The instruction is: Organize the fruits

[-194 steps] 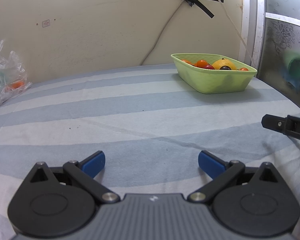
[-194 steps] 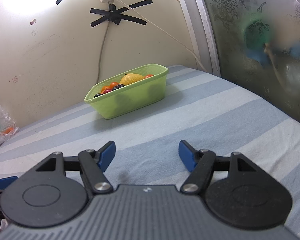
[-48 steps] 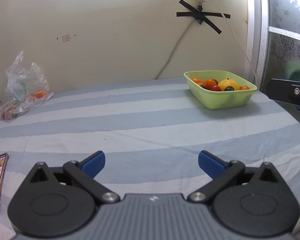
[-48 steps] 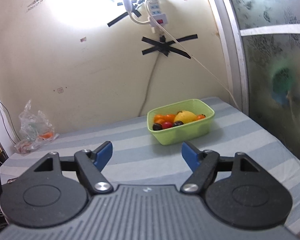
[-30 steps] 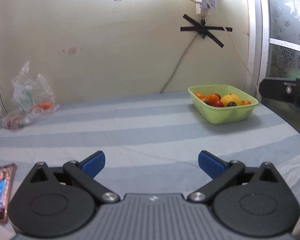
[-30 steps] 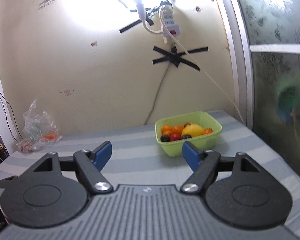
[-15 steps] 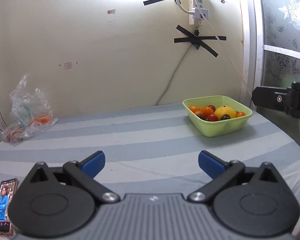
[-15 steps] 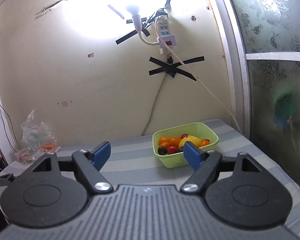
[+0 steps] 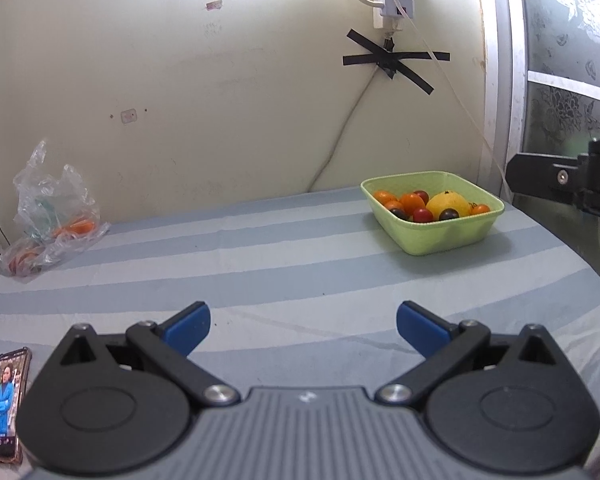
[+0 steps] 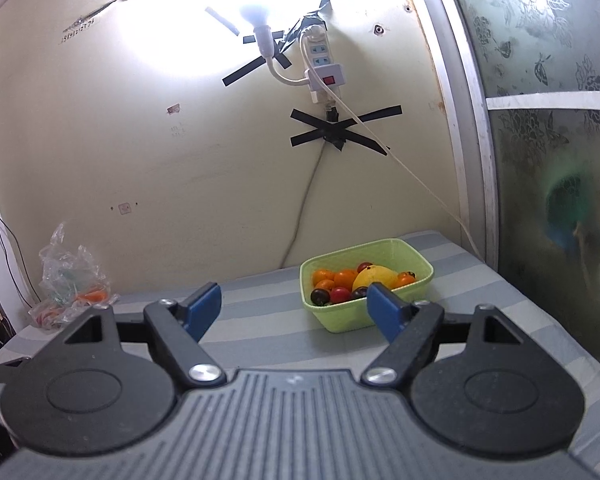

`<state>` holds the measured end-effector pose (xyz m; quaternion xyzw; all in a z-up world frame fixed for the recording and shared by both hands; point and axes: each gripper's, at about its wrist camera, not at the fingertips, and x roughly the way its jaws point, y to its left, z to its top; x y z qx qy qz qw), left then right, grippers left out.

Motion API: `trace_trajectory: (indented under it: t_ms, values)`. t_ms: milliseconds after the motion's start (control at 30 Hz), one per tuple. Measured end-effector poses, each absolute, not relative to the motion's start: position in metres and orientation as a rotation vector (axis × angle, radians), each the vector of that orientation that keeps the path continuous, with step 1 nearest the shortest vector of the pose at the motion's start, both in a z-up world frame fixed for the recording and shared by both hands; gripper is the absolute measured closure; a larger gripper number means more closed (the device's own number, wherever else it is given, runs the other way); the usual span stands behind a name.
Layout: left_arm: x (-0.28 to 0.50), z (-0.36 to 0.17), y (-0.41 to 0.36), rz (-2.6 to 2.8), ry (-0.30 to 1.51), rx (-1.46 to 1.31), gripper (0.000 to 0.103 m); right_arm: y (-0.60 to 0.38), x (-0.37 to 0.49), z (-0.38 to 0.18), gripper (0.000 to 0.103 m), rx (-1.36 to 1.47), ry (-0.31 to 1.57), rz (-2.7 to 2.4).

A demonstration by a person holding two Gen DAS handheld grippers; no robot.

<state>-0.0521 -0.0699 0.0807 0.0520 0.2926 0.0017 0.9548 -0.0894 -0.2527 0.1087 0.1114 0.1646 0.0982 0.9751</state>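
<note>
A light green basket (image 9: 448, 238) stands at the far right of the striped table, also in the right wrist view (image 10: 340, 322). It holds a yellow lemon (image 9: 448, 202), several orange and red cherry tomatoes (image 9: 412, 202) and dark grapes (image 9: 448, 214). My left gripper (image 9: 303, 322) is open and empty, well short of the basket. My right gripper (image 10: 294, 306) is open and empty, raised above the table and back from the basket. Part of it shows at the right edge of the left wrist view (image 9: 564, 182).
A crumpled clear plastic bag (image 9: 52, 220) with orange bits lies at the far left against the wall. A phone (image 9: 4, 404) with a lit screen lies at the near left. A lamp and power strip (image 10: 320, 64) hang on the wall. A frosted glass panel (image 10: 552, 160) borders the right side.
Both grippers have pulled back and risen from the basket, so it looks smaller and farther. More wall, the lamp and the phone have come into view. Jaws stayed open.
</note>
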Motion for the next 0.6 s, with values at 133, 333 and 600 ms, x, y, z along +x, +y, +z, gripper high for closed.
trace_trajectory:
  t_ms: [133, 333, 600]
  values:
    - [-0.052, 0.076, -0.073, -0.002, 0.608, 0.116, 0.0, -0.255, -0.089, 0.107, 0.021, 0.23, 0.337, 0.193]
    - [-0.051, 0.069, -0.075, -0.007, 0.632, 0.131, 0.0, -0.257, -0.089, 0.105, 0.021, 0.238, 0.347, 0.189]
    - [-0.05, 0.062, -0.08, -0.016, 0.653, 0.147, 0.0, -0.26, -0.087, 0.1, 0.021, 0.248, 0.363, 0.187]
